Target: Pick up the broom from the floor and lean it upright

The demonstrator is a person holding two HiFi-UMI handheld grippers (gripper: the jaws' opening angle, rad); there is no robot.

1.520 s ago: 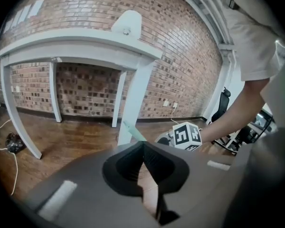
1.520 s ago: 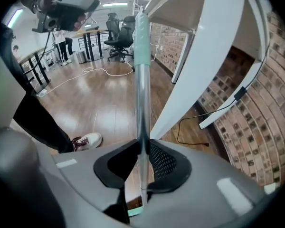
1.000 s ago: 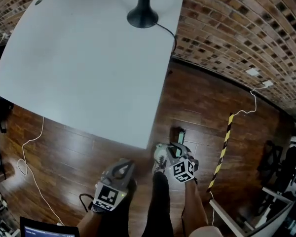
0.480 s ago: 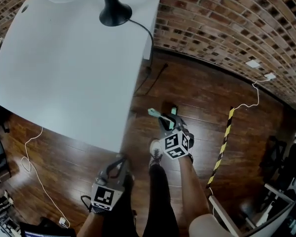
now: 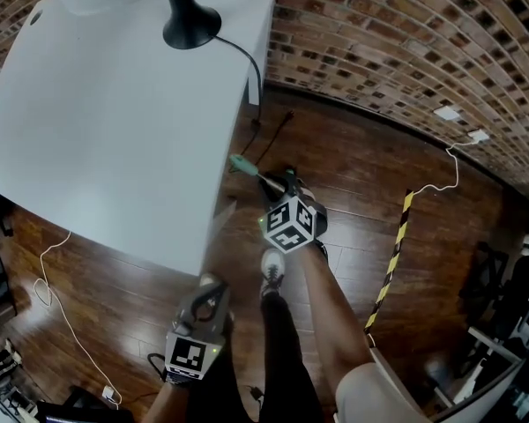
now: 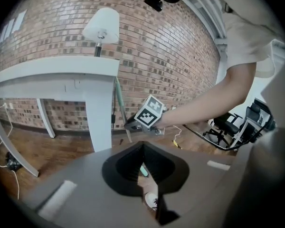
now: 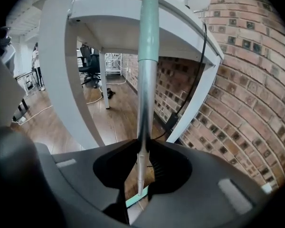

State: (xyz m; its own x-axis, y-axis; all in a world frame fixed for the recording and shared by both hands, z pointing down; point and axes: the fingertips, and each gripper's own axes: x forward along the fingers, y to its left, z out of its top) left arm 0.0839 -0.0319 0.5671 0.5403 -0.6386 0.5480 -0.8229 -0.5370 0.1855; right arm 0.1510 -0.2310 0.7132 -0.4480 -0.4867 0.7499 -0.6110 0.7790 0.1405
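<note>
One broom (image 7: 146, 80) in right claw (image 7: 142, 151), one white table (image 5: 115, 130), one lamp (image 5: 190, 26)

Your white bench (image 5: 115, 130) sits left of your right jaws, just a black lamp base (image 5: 191, 26) on it; the wood floor (image 5: 353, 174) has a yellow-black strip (image 5: 390, 267) to their right.

White table (image 5: 97, 130), black lamp base (image 5: 191, 26) on it, brick wall (image 5: 406, 42), wood floor (image 5: 361, 174), yellow-black striped strip (image 5: 392, 254)

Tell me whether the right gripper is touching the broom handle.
Touching. The right gripper view shows the right gripper with its jaws closed on the broom handle, which rises between them, pinched where the jaw tips meet.
</note>
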